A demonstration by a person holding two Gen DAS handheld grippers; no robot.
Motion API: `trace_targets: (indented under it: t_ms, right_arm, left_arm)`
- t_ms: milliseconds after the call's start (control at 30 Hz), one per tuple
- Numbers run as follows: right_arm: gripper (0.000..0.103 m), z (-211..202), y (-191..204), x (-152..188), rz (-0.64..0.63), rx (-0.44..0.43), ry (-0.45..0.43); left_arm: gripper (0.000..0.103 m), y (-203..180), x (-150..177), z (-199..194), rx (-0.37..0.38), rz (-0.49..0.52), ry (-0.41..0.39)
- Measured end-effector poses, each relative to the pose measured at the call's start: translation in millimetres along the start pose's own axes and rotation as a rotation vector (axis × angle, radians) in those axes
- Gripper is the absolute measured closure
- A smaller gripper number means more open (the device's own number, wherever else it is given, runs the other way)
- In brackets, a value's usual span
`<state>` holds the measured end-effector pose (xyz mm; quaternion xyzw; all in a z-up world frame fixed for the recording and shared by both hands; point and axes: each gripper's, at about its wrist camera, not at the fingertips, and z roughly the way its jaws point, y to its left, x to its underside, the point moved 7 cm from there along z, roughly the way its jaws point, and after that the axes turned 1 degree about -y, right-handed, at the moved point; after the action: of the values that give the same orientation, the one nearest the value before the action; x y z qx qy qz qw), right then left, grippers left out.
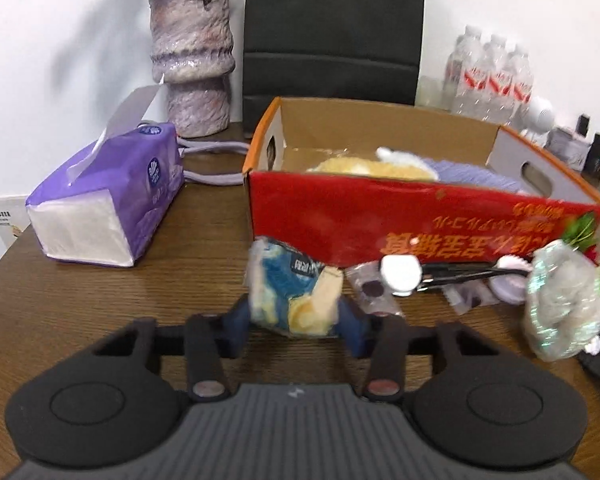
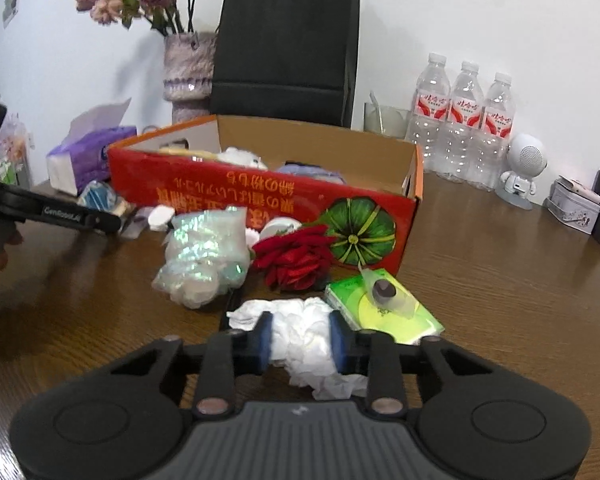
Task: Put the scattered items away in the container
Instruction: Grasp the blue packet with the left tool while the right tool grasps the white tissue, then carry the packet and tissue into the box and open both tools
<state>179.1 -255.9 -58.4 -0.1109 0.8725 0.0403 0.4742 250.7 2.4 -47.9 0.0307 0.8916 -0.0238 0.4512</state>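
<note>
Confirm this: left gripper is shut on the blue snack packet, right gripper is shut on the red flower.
Not quite. The left gripper is shut on the snack packet, but the right gripper is shut on the crumpled white tissue. The right wrist view shows the red flower lying free on the table beyond it.

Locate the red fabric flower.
Right wrist view, centre: red fabric flower lies on the table against the red box front, between iridescent bag and green tissue pack.

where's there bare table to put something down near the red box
Bare wood lies right of the red box, toward the water bottles, and between the box and the purple tissue pack. In front of the box it is crowded.
</note>
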Motion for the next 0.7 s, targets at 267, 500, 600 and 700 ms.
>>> trace_targets:
  t_ms: [267,500,600,700]
  right_arm:
    - [0.088,-6,-4,-2,0.018,-0.013,-0.034]
    - [0.088,-13,-4,-5,0.024,-0.021,-0.061]
    - [0.088,-16,-4,-6,0.028,-0.023,-0.072]
    - [0.088,-20,-5,-8,0.033,-0.019,-0.091]
  left_arm:
    - [0.095,-3,1,-17,0.03,0.0,-0.022]
    - [0.096,-4,1,-37,0.032,0.003,-0.079]
    - [0.096,-6,0,-41,0.037,-0.001,-0.094]
    - [0.096,-8,0,-48,0.042,-0.006,-0.107]
